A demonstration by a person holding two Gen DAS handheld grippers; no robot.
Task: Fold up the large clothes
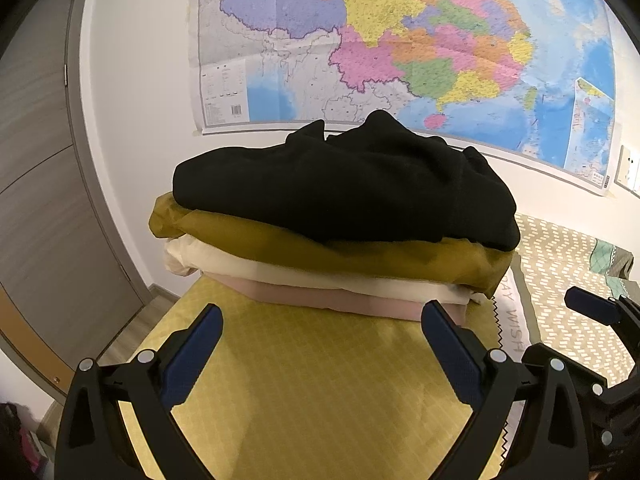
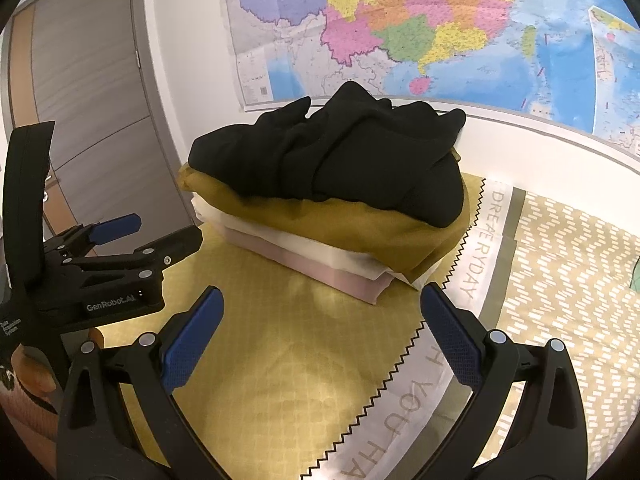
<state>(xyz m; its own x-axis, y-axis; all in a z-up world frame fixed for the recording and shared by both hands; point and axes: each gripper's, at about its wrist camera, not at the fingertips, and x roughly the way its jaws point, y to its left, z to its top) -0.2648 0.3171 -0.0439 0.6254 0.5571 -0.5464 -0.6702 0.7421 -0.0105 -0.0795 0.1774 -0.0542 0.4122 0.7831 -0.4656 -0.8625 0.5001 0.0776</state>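
Hovering over the yellow checked cover (image 1: 320,392) of the bed, the left tongs (image 1: 322,334) are standing spread wide, their blue-padded fingers (image 1: 192,360) pinching nothing and touching nothing. They are sitting just in front of the stack of folded clothes (image 1: 332,240), with a strip of bare yellow cover lying between the fingertips and the stack's near edge. In the right wrist view the left tongs (image 2: 160,236) are showing from the side, to the left of the stack and near it, and their fingers are parted there too.

The right tongs (image 2: 322,320) are likewise gaping wide and holding nothing, poised in front of the stack's near right corner without touching it. In the left wrist view only one blue-tipped finger of the right tongs (image 1: 592,306) is peeking in, to the right of the stack.

The stack is resting on the yellow cover, close to the wall. A pale pink garment (image 2: 320,270) is lying at the bottom, folded flat with a straight edge. A cream garment (image 2: 300,246) is sitting on it, then a mustard garment (image 2: 380,236) that is bulging past the layers below. A black garment (image 2: 336,152) is crowning the stack, folded but rumpled, with creases and a raised hump at the back. Behind the stack a coloured map (image 2: 420,20) is hanging on the wall. Right of the stack, a patterned beige sheet (image 2: 568,264) is covering the rest of the bed.
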